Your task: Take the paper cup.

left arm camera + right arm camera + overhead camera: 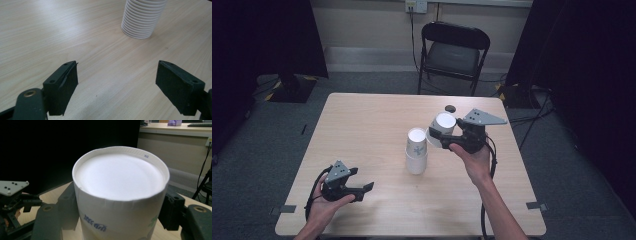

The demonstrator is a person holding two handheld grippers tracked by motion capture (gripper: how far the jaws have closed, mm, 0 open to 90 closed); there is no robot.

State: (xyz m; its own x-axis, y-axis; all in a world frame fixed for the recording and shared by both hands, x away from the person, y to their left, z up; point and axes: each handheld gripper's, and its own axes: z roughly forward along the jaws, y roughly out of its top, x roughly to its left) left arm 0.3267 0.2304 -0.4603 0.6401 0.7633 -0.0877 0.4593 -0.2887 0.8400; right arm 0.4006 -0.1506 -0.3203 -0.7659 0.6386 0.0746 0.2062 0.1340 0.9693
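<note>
The right gripper [451, 134] clamps an upturned paper cup [443, 126] in its fingers, raised just right of the cup stack [416, 151], likely for stacking. The left gripper [362, 187], fingers wide, idles on the bench [362, 125] left of the stack.

From behind the left tongs [116, 87], the two black jaws stand wide apart with bare pale wood-grain bench [62, 37] between them and nothing in their grip. The left jaw's pad shows two small screw holes, and a brass-coloured rivet sits on the arm below it. Farther off, toward the upper right, a white ribbed cup stack [142, 18] stands on the bench, its top cut off by the frame edge, well apart from both jaws.
</note>
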